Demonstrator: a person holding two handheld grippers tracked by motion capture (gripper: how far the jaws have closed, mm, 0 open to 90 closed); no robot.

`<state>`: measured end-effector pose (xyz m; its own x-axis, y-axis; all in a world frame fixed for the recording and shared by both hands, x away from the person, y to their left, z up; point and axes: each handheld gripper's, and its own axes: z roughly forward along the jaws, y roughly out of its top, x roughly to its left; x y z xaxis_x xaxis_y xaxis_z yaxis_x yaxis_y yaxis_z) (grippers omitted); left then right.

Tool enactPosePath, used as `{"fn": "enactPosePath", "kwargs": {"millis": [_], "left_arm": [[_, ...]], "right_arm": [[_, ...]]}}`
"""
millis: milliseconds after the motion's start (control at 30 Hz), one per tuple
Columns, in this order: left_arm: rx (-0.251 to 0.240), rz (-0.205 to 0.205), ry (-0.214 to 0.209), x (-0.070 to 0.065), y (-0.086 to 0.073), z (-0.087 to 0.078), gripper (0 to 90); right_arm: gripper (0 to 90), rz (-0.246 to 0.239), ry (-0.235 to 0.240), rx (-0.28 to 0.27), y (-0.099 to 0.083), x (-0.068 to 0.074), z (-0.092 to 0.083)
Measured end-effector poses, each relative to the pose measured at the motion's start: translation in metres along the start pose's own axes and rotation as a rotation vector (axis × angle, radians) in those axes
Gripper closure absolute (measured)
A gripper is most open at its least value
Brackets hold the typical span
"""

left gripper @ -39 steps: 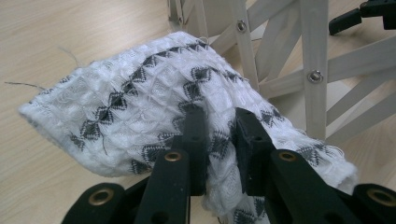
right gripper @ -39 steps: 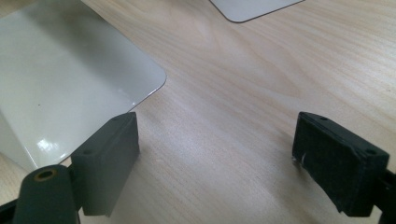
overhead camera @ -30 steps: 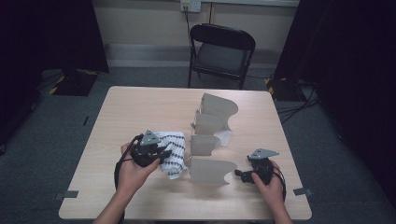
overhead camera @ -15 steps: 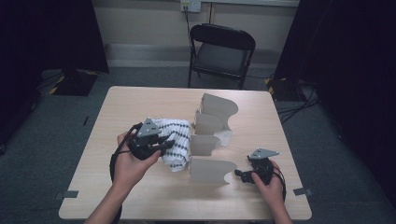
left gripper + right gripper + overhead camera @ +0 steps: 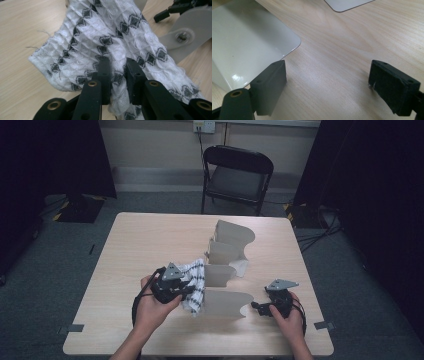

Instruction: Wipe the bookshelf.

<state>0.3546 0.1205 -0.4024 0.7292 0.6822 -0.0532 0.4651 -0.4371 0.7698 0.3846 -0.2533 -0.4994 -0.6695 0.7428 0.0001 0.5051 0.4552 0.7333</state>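
Observation:
A white cloth [image 5: 196, 279] with black diamond rows hangs bunched at the left side of a beige rack of upright curved panels [image 5: 227, 254]. My left gripper [image 5: 186, 291] is shut on a fold of the cloth [image 5: 112, 37], with fabric pinched between its pads [image 5: 117, 75]. The cloth's free end drapes onto the table beside the front panel [image 5: 225, 304]. My right gripper [image 5: 256, 306] rests low on the table at that panel's right end. Its jaws stand wide open [image 5: 328, 72] over bare wood, and the glossy panel [image 5: 244, 50] lies by the left jaw.
The light wooden table [image 5: 150, 240] has free room at the left and back. A black folding chair [image 5: 237, 175] stands behind the far edge. The other gripper [image 5: 175, 10] and a panel with a screw [image 5: 190, 32] appear beyond the cloth.
My left gripper, still holding the cloth, first moved away from the person, then came back nearer and to the right, toward the front panel. The right gripper has stayed put.

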Motion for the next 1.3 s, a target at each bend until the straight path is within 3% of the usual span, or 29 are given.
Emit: {"fn": "enactPosePath", "kwargs": {"millis": [567,1100,1167,1300], "left_arm": [[0.066,-0.035,0.001,-0.003,-0.034,0.035,75.8],[0.094,-0.047,0.03,-0.001,-0.056,0.046,73.5],[0.107,-0.027,0.029,0.0,-0.058,0.046,72.7],[0.103,-0.025,0.029,-0.001,-0.059,0.047,72.2]], "right_arm": [[13.8,0.002,0.001,0.002,0.0,0.0,0.0],[13.8,0.002,0.001,0.002,0.0,0.0,0.0],[13.8,0.002,0.001,0.002,0.0,0.0,0.0],[13.8,0.002,0.001,0.002,0.0,0.0,0.0]]}}
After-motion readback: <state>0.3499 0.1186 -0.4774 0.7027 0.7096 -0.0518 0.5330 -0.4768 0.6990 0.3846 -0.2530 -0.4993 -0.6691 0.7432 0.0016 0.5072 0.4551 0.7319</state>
